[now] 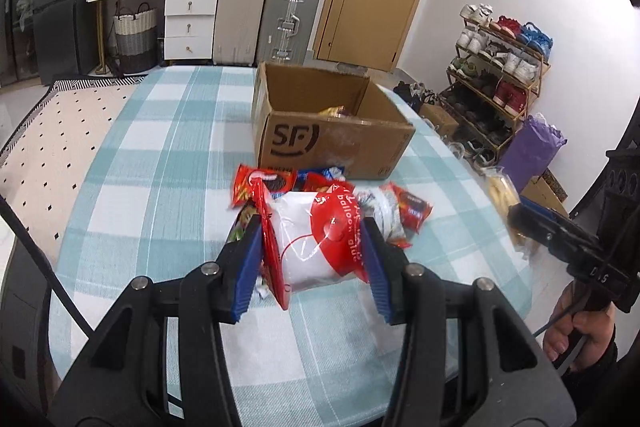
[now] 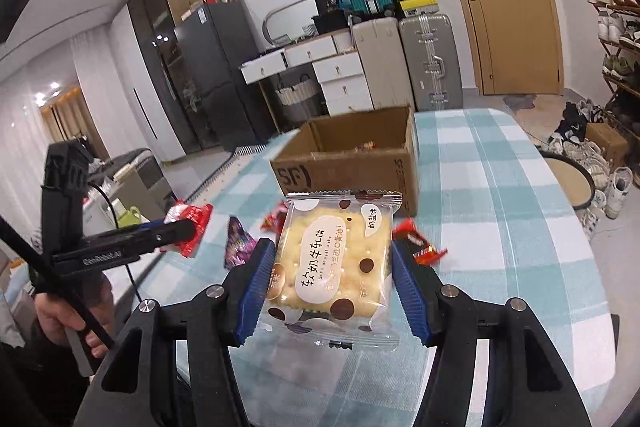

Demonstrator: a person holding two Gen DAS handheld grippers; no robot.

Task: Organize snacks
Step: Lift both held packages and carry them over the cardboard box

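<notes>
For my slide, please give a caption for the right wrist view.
Right gripper holds a nougat cracker packet before the open cardboard box.

A: State the desk (image 1: 160, 155) covering pattern.
B: Pale teal and white check.
A: Carton (image 1: 332, 143)?
B: Brown cardboard, black printed logo.
A: Item in left tool (image 1: 314, 259)?
B: White roll (image 1: 312, 251), red end discs.
A: Item in right tool (image 2: 334, 277)?
B: Clear packet (image 2: 332, 267), cream biscuit, brown dots.
A: Tool pads (image 2: 256, 291)?
B: Blue, ribbed.
</notes>
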